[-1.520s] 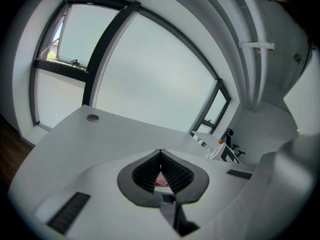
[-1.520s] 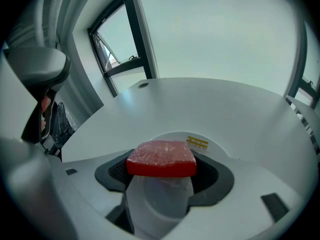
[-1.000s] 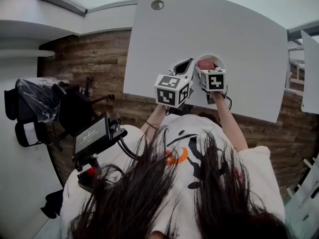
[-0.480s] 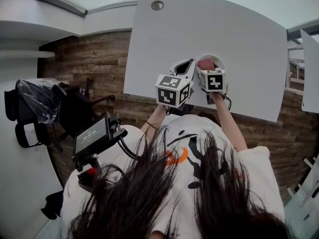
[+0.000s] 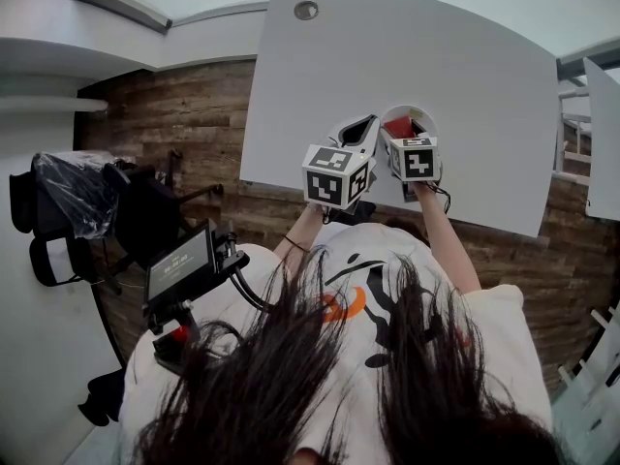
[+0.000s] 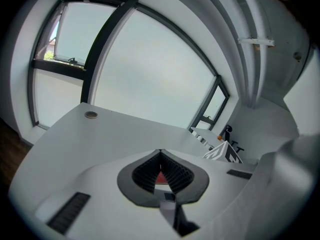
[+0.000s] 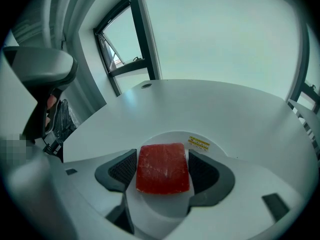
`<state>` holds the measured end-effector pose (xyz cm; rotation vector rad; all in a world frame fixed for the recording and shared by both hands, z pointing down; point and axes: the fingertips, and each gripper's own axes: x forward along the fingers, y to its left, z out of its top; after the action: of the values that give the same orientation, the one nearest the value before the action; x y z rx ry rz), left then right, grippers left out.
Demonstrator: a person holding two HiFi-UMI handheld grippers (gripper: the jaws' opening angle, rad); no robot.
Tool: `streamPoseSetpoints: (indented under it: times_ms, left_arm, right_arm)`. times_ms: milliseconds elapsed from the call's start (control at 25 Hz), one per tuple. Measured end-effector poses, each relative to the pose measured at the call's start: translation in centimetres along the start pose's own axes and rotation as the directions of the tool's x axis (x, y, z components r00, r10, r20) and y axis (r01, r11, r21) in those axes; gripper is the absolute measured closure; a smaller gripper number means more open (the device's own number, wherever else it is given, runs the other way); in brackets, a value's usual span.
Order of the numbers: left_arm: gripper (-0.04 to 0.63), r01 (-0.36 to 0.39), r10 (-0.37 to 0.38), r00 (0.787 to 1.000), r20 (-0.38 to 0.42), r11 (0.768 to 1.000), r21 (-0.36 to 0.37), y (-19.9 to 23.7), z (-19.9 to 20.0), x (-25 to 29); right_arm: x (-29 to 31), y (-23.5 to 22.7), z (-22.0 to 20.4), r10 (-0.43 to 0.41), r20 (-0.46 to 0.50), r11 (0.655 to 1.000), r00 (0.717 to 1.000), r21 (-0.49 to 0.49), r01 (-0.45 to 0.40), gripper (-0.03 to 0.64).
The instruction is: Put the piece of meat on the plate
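A red piece of meat (image 7: 163, 168) sits between my right gripper's (image 7: 163, 170) two dark pads, which press on its left and right sides. Under it is a round white plate (image 7: 172, 136) with a small yellow sticker (image 7: 199, 143). From the head view the meat (image 5: 398, 125) and the plate (image 5: 424, 121) lie near the table's front edge, with the right gripper (image 5: 400, 130) over them. My left gripper (image 5: 362, 123) is just to the left of the plate, shut and holding nothing. In the left gripper view its tips (image 6: 160, 154) meet, and a sliver of red shows behind them.
The white table (image 5: 436, 56) has a round grommet (image 5: 306, 10) at its far left. Its front edge (image 5: 320, 194) runs just before the person, above a wooden floor. A small screen on a rig (image 5: 179, 264) and black bags (image 5: 73, 197) are at the left.
The right gripper's marker cube has shifted slightly toward the person, and the meat looks a deeper red. The left gripper has stayed put.
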<state>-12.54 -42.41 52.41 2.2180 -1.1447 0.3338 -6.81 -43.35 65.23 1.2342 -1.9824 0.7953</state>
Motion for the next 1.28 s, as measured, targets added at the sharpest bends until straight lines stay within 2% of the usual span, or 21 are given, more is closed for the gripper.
streamPoseSetpoints:
  times_ms: [280,440,600,840,1000,1040,1080,1200,1280]
  left_arm:
    - [0.589,-0.002,0.002,1.0,-0.009,1.0,0.012,0.2,-0.2,0.1]
    - [0.589,-0.006,0.006,1.0,-0.01,1.0,0.013,0.5,-0.3,0.0]
    - [0.589,-0.005,0.005,1.0,-0.012,1.0,0.015,0.4,-0.3,0.0]
    - [0.589,0.006,-0.006,1.0,-0.024,1.0,0.013,0.1,-0.9,-0.3]
    - [0.589,0.019,-0.018,0.999,-0.032,1.0,0.009,-0.6,-1.3,-0.3]
    - [0.589,0.019,-0.019,0.999,-0.032,1.0,0.006,-0.7,-1.3,-0.4]
    - [0.589,0.018,-0.018,0.999,-0.032,1.0,0.003,-0.8,-1.4,-0.4]
    - [0.589,0.014,-0.014,0.999,-0.03,1.0,-0.011,-0.6,-1.4,-0.6]
    - [0.589,0.008,-0.008,1.0,-0.028,1.0,-0.02,-0.1,-1.3,-0.7]
  right_arm:
    - [0.2,0.0,0.3,0.0,0.007,1.0,1.0,-0.008,0.0,0.291]
    - [-0.5,-0.4,1.9,0.006,0.086,0.999,0.996,0.047,-0.01,0.291]
    - [-2.2,-0.6,2.4,0.037,0.124,0.993,0.992,0.105,-0.05,0.291]
    - [-6.0,0.3,3.8,0.102,0.254,0.968,0.962,0.195,-0.155,0.293]
    - [-8.6,0.4,4.9,0.101,0.331,0.964,0.938,0.2,-0.174,0.293]
    - [-9.1,0.3,5.2,0.091,0.35,0.964,0.932,0.203,-0.171,0.373]
    - [-9.5,0.3,5.5,0.084,0.364,0.963,0.927,0.209,-0.169,0.399]
    - [-10.0,0.5,6.0,0.081,0.384,0.955,0.92,0.233,-0.181,0.407]
    - [-10.1,0.5,6.6,0.064,0.4,0.954,0.914,0.245,-0.174,0.51]
